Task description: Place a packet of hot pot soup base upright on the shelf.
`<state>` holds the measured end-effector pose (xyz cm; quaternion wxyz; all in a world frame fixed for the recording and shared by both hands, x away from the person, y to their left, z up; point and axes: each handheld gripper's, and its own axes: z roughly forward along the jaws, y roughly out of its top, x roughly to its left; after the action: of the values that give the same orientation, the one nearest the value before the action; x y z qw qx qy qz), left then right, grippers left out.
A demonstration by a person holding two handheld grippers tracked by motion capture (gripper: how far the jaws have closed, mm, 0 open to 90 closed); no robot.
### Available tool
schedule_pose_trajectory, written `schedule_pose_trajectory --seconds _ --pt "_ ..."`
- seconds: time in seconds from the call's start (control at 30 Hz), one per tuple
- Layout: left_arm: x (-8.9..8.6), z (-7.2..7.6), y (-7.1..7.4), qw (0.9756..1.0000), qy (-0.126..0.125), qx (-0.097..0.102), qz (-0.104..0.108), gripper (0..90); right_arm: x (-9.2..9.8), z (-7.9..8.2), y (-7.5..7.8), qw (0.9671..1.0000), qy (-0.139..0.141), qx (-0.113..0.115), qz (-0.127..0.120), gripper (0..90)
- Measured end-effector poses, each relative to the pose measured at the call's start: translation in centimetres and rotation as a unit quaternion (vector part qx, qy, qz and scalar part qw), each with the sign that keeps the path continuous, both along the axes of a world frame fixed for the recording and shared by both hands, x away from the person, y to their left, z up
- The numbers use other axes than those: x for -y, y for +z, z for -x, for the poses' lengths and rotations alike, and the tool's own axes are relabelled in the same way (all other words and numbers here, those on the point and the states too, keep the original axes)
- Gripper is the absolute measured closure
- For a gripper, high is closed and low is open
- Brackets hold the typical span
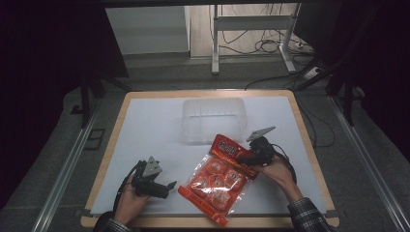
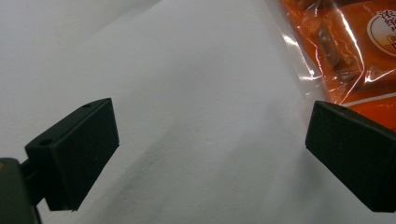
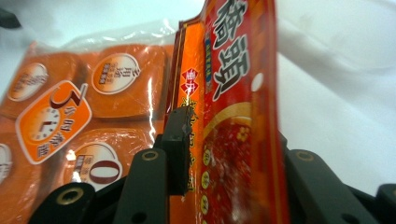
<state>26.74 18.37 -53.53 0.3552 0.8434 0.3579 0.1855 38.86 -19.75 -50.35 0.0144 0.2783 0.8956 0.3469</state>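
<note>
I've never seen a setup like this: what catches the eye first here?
The bright orange snack bag lying at the near middle of the white table. The right gripper clamps its red top flap. A clear plastic tub sits just behind, and the left gripper waits open beside the bag.

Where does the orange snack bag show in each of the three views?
High view: the snack bag lies low and centre on the table, between the hands.
Left gripper view: its clear edge sits in the upper right corner.
Right gripper view: its red header stands upright between the claw jaws.
Shared landmark: the white table cover.
</note>
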Motion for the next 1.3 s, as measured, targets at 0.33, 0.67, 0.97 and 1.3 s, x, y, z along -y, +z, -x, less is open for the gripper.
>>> schedule_pose_trajectory --seconds 0.33,0.67,0.97,1.3 --pt "0.0 0.0 0.0 1.0 -0.001 0.001 -0.001 2.4 -2.0 0.7 -0.2 0.9988 0.008 0.018 0.044 84.7" --pt "0.0 0.0 0.0 1.0 0.001 0.003 -0.003 2.6 -2.3 1.3 0.3 0.9986 -0.004 0.028 0.045 88.6" --pt "0.0 0.0 0.0 1.0 0.003 0.004 -0.003 2.7 -2.3 1.9 1.3 0.9983 -0.006 0.046 0.036 88.5" --pt "-0.3 0.0 0.2 0.9999 0.012 -0.001 0.011 2.6 -2.0 2.8 3.2 0.9983 -0.007 0.055 0.017 88.6"
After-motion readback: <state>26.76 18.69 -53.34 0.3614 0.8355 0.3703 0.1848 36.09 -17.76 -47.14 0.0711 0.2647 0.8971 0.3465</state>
